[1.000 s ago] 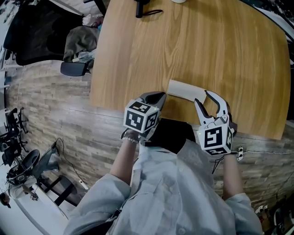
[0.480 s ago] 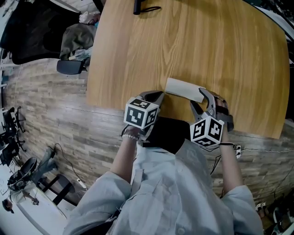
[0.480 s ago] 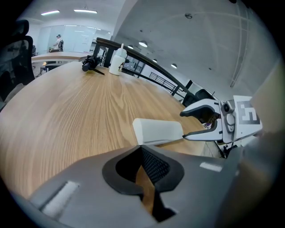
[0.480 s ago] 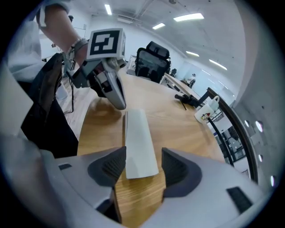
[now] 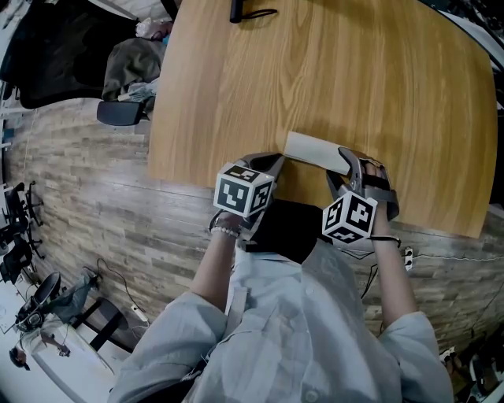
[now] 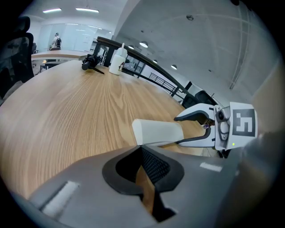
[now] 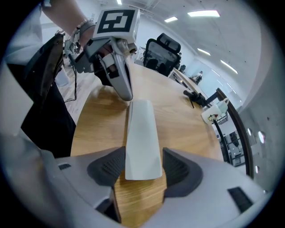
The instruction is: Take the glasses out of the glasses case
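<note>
A closed white glasses case (image 5: pixel 313 150) lies on the wooden table (image 5: pixel 331 71) near its front edge. My right gripper (image 5: pixel 349 170) is lowered over the case's right end. In the right gripper view the case (image 7: pixel 141 138) runs away between the jaws, and the pads stand on either side without pressing it. These jaws have just been opening. My left gripper (image 5: pixel 266 164) sits just off the case's left end, shut with nothing in it. In the left gripper view the case (image 6: pixel 158 132) lies just beyond its tips, with the right gripper (image 6: pixel 190 128) at the far end. No glasses are visible.
A black object with a cable (image 5: pixel 240 12) lies at the table's far side, next to a white bottle (image 6: pixel 116 60). The table's front edge (image 5: pixel 236 193) runs just under both grippers. An office chair (image 5: pixel 118 114) stands to the left on the plank floor.
The right gripper has dropped onto the case's right end and rolled, its marker cube turning toward the camera, with its jaws now wider. The left gripper has kept its place.
</note>
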`<state>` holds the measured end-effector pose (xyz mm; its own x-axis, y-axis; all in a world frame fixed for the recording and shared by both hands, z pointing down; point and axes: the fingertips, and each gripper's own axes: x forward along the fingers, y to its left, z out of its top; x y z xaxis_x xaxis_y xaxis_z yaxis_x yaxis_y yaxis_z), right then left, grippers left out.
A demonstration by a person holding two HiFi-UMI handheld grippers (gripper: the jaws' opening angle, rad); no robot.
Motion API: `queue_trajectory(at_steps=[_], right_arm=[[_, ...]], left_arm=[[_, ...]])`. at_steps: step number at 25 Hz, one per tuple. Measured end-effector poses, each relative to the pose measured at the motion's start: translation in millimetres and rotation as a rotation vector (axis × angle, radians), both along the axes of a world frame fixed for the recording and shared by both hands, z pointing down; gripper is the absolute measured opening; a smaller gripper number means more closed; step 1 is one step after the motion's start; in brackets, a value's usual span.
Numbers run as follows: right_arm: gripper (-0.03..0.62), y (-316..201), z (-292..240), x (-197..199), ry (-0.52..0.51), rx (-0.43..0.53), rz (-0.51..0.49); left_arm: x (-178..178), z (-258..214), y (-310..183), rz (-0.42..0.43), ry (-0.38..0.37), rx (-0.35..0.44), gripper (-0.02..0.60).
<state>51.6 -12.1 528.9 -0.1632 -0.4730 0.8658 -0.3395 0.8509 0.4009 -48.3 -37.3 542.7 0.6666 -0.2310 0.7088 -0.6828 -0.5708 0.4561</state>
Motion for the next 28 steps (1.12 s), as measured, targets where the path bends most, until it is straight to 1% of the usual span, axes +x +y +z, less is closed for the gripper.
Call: queue_trajectory(at_steps=[5, 9, 15, 28], right_arm=[[0.233, 0.6, 6.9, 0.8, 0.022, -0.016, -0.009], [0.232, 0.7, 6.1, 1.5, 0.016, -0.020, -0.009], [0.232, 0.0, 4.0, 3.3, 0.010, -0.019, -0.022], [0.232, 0.3, 0.8, 3.0, -0.047, -0.151, -0.059]], left_arm=[[1.8, 0.2, -2.2, 0.006, -0.006, -0.003, 0.005], [2.5, -0.1, -1.9, -0.001, -0.003, -0.020, 0.005], [3.4, -1.0, -0.1, -0.001, -0.006, -0.025, 0.005], [2.4, 0.6, 0.5, -0.008, -0.013, -0.023, 0.005]])
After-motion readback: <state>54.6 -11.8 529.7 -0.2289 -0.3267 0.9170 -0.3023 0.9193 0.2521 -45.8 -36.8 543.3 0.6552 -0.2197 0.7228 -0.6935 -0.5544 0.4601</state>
